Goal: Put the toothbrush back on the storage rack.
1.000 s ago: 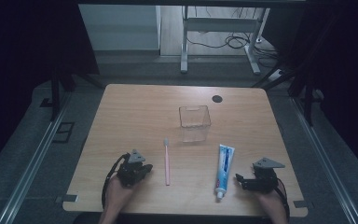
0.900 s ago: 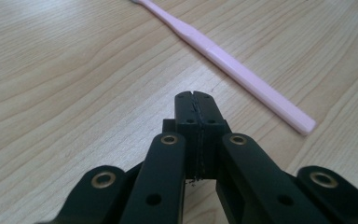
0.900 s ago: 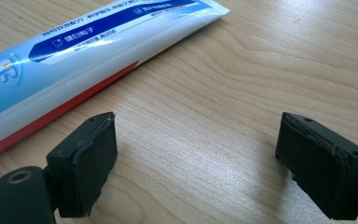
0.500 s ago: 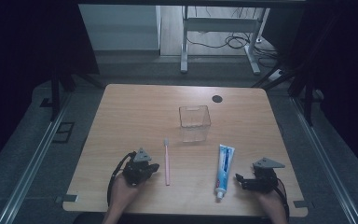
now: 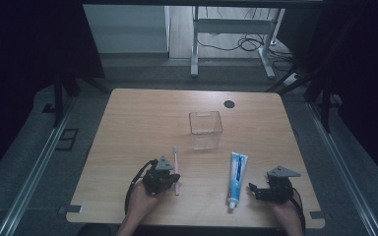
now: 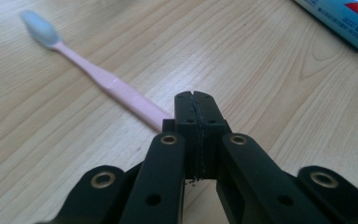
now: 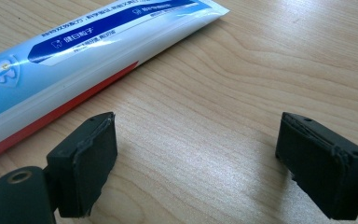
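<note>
Your table (image 5: 142, 118) is pale wood with a visible grain and a smooth matt finish. The toothbrush (image 6: 116, 88) before you is pink plastic, faintly glossy, with soft whitish bristles. The toothpaste tube (image 7: 98, 42) is glossy printed plastic in blue, white and red. The container (image 5: 205, 129) is clear, smooth plastic. Your left gripper (image 6: 196, 100) and right gripper (image 7: 196, 158) have matt black jaws with rough-edged pads and brass-coloured metal rivets.
</note>
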A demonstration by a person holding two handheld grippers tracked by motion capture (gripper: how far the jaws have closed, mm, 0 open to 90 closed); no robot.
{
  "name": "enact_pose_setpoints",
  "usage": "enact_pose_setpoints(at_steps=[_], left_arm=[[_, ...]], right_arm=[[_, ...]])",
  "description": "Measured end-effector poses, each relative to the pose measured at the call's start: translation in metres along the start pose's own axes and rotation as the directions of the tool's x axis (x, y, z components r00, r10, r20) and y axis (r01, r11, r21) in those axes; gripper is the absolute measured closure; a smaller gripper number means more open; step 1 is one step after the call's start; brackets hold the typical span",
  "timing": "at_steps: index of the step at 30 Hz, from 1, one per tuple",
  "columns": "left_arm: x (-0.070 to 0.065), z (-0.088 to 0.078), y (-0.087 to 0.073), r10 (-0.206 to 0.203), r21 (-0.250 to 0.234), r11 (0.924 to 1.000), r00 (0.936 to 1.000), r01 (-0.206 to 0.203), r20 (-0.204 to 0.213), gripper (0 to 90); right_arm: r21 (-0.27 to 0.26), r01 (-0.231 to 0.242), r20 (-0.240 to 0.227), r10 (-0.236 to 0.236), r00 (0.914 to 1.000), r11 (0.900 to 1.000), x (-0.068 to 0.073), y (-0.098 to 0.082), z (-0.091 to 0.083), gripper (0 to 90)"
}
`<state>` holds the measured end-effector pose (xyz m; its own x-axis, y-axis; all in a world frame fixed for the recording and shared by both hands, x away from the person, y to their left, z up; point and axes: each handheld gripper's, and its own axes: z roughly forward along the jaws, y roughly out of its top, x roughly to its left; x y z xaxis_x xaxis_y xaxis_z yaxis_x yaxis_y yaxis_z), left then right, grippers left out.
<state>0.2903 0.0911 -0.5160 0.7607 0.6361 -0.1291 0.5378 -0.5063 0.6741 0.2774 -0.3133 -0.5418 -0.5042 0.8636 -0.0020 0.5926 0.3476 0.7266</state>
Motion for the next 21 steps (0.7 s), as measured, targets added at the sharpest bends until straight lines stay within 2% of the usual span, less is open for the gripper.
enact_pose_setpoints(at_steps=[8,14,21], left_arm=[[-0.007,0.011,0.001,0.011,0.035,0.9993,0.9998,-0.011,0.014,89.3],[-0.004,0.011,-0.002,0.011,0.068,0.9976,0.9999,-0.012,0.01,89.3],[0.003,0.005,-0.009,0.004,0.097,0.9953,0.9998,-0.002,-0.018,88.9]], right_arm=[[0.0,0.0,0.0,0.0,1.0,1.0,0.0,0.0,0.0,12.4],[0.001,-0.001,0.001,0.001,1.0,1.0,0.0,0.0,0.0,12.4],[0.0,0.001,0.0,-0.001,1.0,1.0,0.0,0.0,0.0,12.5]])
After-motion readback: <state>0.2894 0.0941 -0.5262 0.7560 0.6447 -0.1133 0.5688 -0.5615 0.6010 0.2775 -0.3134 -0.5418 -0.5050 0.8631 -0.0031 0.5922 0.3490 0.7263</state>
